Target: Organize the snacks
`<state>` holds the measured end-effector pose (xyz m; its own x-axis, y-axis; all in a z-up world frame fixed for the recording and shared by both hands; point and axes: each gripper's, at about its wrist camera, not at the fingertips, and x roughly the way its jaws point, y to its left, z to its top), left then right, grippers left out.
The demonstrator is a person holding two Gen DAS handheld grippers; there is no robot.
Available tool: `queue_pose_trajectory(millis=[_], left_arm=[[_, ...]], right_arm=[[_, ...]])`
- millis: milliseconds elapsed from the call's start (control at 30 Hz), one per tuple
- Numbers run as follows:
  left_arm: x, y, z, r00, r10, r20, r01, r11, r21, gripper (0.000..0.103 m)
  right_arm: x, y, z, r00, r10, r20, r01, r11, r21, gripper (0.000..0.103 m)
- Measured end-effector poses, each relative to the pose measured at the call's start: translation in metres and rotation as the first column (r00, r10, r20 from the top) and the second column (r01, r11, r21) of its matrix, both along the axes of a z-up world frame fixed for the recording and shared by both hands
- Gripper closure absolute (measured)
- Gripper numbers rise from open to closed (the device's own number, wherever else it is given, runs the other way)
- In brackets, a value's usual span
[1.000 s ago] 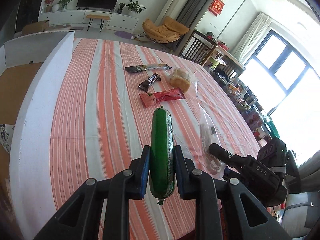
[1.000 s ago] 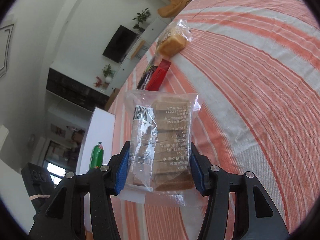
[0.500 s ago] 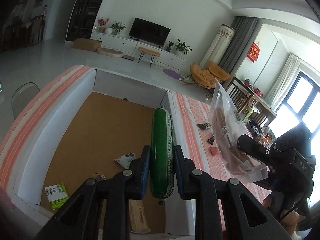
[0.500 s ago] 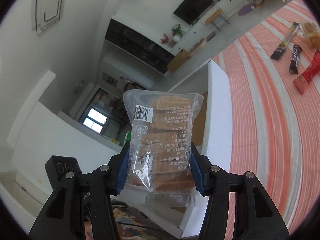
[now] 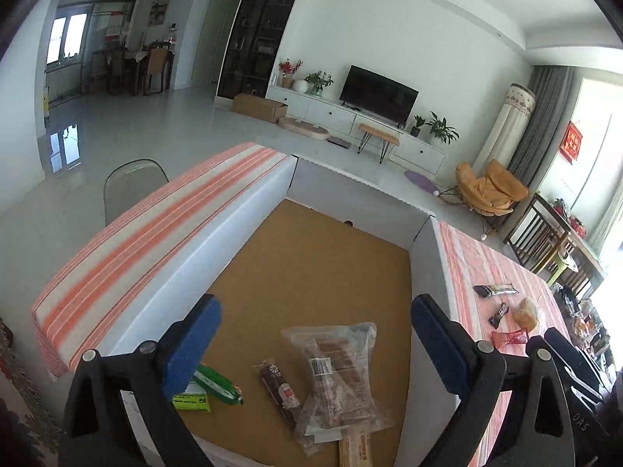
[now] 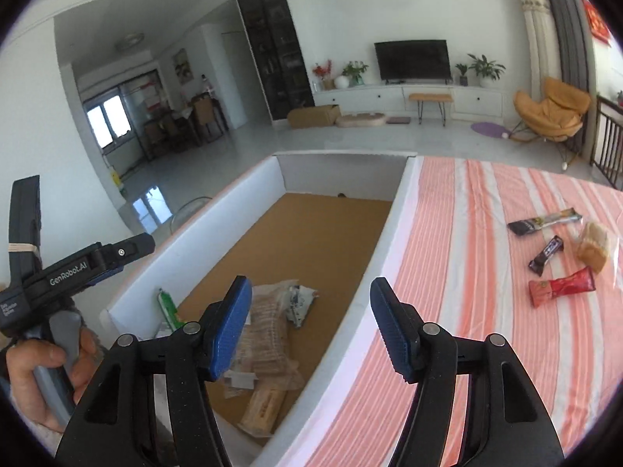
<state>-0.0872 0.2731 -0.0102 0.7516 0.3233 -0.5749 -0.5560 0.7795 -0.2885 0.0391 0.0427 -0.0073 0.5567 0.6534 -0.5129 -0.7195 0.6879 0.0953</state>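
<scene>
1. Left gripper (image 5: pixel 311 342): jaws now spread wide and empty, above the near end of the box (image 5: pixel 424 260). Half a second ago they clamped the green sausage (image 5: pixel 216 383); that stick now lies on the box floor at the near left, partly hidden behind the left pad.
2. Right gripper (image 6: pixel 311 330): jaws likewise wide apart, holding nothing. The clear biscuit pack (image 5: pixel 337 369) it carried a moment earlier now rests on the box floor near the front, overlapping a dark-wrapped bar (image 5: pixel 280 387).
3. Box, other contents: a green-labelled packet (image 5: pixel 190 400) at near left, a tan-wrapped bar (image 5: pixel 352 447) at the near edge, a small white-and-blue wrapper (image 6: pixel 300 303) behind the biscuit pack.
4. Still on the striped tablecloth (image 6: pixel 467 272), right of the box and well apart from both grippers: long dark bar (image 6: pixel 543 221), small dark bar (image 6: pixel 545 260), bagged bun (image 6: pixel 593 247), red packet (image 6: pixel 562 286).
5. Judgement: both releases look complete, so two more snacks are stowed. Four remain out; the next reach likely goes right toward that cluster.
</scene>
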Motion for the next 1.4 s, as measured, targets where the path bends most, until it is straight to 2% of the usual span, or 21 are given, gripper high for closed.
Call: queue_pose_trajectory(millis=[67,133,200,300,400,433,467,500,567,600,667,767,900,1033,1133,1400], left_arm=[[0.016,-0.025,0.004,0.997,-0.072,0.02,0.072,0.997,0.018,0.006],[0.03,-0.054,0.01,0.985,-0.171,0.025,0.17,0.985,0.033,0.005],[0.042,-0.088,0.012,0.961,-0.276,0.019,0.275,0.96,0.049,0.005],[0.057,-0.142,0.012,0.905,-0.424,-0.01,0.424,0.904,0.05,0.005],[0.076,-0.192,0.01,0.836,-0.547,-0.047,0.548,0.835,0.04,0.005],[0.083,-0.209,0.008,0.814,-0.578,-0.061,0.581,0.813,0.039,0.005],[0.09,-0.223,0.003,0.794,-0.602,-0.081,0.606,0.794,0.039,0.005],[0.099,-0.238,-0.003,0.777,-0.62,-0.105,0.627,0.778,0.039,0.005],[0.118,-0.256,-0.022,0.753,-0.641,-0.15,0.651,0.758,0.035,0.005],[0.131,-0.265,-0.035,0.747,-0.639,-0.181,0.654,0.756,0.028,0.005],[0.153,-0.272,-0.063,0.749,-0.617,-0.241,0.639,0.769,0.015,0.005],[0.184,-0.271,-0.102,0.767,-0.55,-0.33,0.589,0.808,0.024,0.005],[0.204,-0.259,-0.131,0.796,-0.465,-0.388,0.534,0.841,0.088,0.005],[0.213,-0.242,-0.142,0.809,-0.416,-0.415,0.5,0.858,0.116,0.005],[0.215,-0.23,-0.147,0.813,-0.425,-0.398,0.485,0.873,0.059,0.005],[0.216,-0.23,-0.149,0.811,-0.43,-0.396,0.489,0.871,0.056,0.0]], right_arm=[[0.007,-0.028,-0.004,0.984,-0.124,0.131,0.13,0.991,-0.036,0.024],[0.02,-0.054,-0.017,0.945,-0.231,0.234,0.256,0.963,-0.082,0.024],[0.044,-0.079,-0.042,0.909,-0.33,0.256,0.375,0.914,-0.154,0.024],[0.085,-0.132,-0.082,0.864,-0.475,0.165,0.502,0.831,-0.238,0.024],[0.093,-0.186,-0.109,0.801,-0.595,0.07,0.592,0.769,-0.239,0.024],[0.096,-0.206,-0.114,0.761,-0.649,-0.007,0.628,0.739,-0.245,0.024],[0.099,-0.219,-0.112,0.74,-0.668,-0.076,0.641,0.735,-0.221,0.024],[0.096,-0.227,-0.109,0.725,-0.682,-0.102,0.661,0.729,-0.178,0.024],[0.093,-0.238,-0.107,0.684,-0.721,-0.111,0.702,0.692,-0.167,0.024],[0.095,-0.236,-0.11,0.679,-0.723,-0.128,0.703,0.691,-0.169,0.024],[0.099,-0.235,-0.113,0.675,-0.723,-0.146,0.701,0.691,-0.179,0.024],[0.102,-0.232,-0.116,0.68,-0.721,-0.131,0.698,0.692,-0.185,0.024],[0.107,-0.227,-0.121,0.69,-0.71,-0.14,0.685,0.703,-0.19,0.024],[0.11,-0.227,-0.124,0.695,-0.701,-0.161,0.676,0.713,-0.187,0.024],[0.11,-0.226,-0.125,0.702,-0.693,-0.167,0.668,0.721,-0.185,0.024],[0.112,-0.22,-0.125,0.744,-0.638,-0.2,0.618,0.77,-0.158,0.024]])
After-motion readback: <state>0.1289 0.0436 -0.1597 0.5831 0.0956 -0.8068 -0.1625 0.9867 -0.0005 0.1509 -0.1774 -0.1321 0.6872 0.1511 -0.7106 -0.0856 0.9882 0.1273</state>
